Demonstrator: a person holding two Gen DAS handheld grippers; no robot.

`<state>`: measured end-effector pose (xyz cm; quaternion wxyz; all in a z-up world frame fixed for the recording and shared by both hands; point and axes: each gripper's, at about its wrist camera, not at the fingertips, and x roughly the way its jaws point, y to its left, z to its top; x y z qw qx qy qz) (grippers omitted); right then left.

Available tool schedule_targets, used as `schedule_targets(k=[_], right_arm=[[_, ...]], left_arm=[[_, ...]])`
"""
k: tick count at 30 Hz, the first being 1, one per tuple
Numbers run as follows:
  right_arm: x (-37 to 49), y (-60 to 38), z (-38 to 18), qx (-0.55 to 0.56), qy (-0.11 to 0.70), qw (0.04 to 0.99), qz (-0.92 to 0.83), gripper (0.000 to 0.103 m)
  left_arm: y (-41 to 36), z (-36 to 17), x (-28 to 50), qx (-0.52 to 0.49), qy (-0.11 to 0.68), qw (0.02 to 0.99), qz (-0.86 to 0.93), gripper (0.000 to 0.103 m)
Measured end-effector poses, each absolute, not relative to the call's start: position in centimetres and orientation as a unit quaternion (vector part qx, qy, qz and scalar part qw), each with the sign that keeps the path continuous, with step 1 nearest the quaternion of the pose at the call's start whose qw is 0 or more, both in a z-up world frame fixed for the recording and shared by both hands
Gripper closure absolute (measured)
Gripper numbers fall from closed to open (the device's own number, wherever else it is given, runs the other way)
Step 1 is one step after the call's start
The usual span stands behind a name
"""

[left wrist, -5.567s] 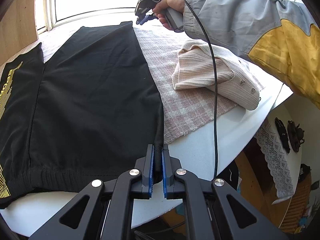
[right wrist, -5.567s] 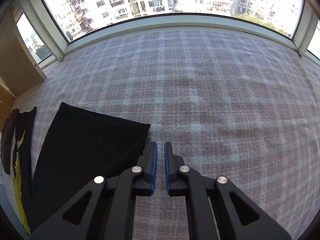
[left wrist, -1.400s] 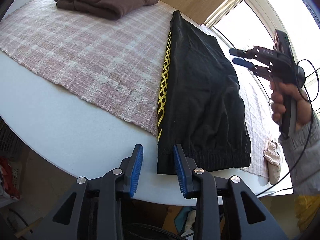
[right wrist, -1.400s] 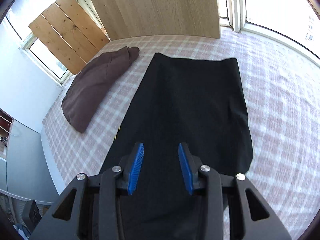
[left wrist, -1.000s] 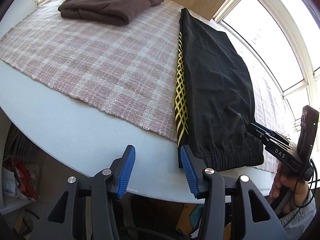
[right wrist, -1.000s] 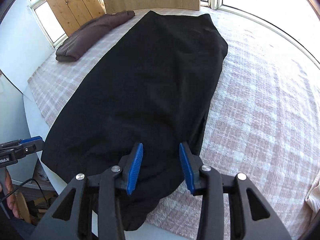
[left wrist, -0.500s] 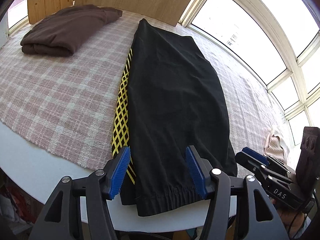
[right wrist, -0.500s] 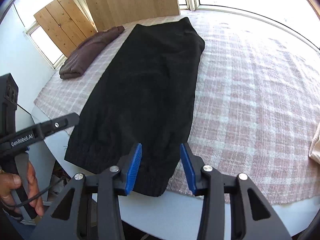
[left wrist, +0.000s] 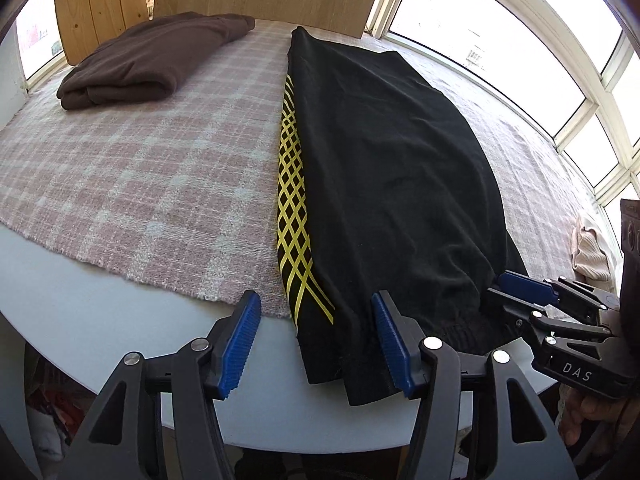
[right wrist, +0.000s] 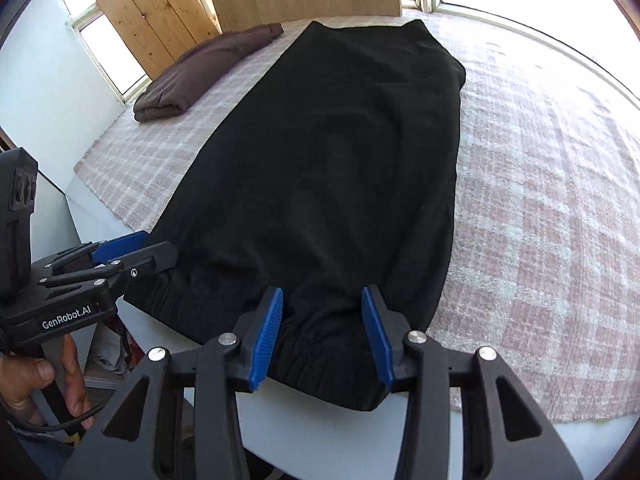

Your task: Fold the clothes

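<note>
1. A pair of black trousers (left wrist: 392, 184), already folded lengthwise with a yellow criss-cross stripe (left wrist: 294, 208) showing along one edge, lies stretched out on a pink checked cloth (left wrist: 132, 168) covering a white table (left wrist: 120, 328). The elastic hem end hangs slightly over the near table edge.

2. The left gripper (left wrist: 316, 344) hovers at the hem's striped corner. Its jaws stand apart, with the corner of fabric between them but not pinched.

3. The right gripper (right wrist: 320, 336) sits at the hem's other corner. Its jaws are also apart, straddling the gathered hem without pressing on it.

4. A folded brown garment (left wrist: 152, 60) rests at the far side of the cloth, well apart from the trousers. A cream knit piece (left wrist: 592, 252) lies near the table's right edge.

5. The step in hand looks like taking hold of both hem corners, ready for a fold across the length.

6. The next move likely calls for closing both sets of jaws on all fabric layers, then lifting evenly and carrying the hem towards the far end.
</note>
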<state>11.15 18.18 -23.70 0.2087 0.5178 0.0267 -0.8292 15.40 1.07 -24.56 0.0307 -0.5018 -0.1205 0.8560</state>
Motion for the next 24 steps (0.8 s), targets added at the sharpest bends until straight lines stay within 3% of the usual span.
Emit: schedule_targets(k=[5, 13, 19, 24], right_arm=[[11.2, 17.5, -24.2, 0.517, 0.013, 0.213, -0.829, 0.061], [12.7, 19.9, -22.1, 0.507, -0.014, 0.152, -0.848, 0.061], [14.1, 22.9, -23.5, 0.538, -0.081, 0.128, -0.829, 0.061], [14.6, 22.8, -23.2, 0.527, -0.097, 0.126, -0.835, 0.061]], left_arm=[[-0.4, -24.6, 16.3, -0.499, -0.135, 0.011, 0.856, 0.042], [-3.5, -23.5, 17.9, -0.491, -0.137, -0.036, 0.859, 0.044], [-2.7, -23.1, 18.8, -0.494, -0.149, 0.001, 0.856, 0.036], [-0.9, -24.3, 19.2, -0.509, -0.173, 0.029, 0.843, 0.035]])
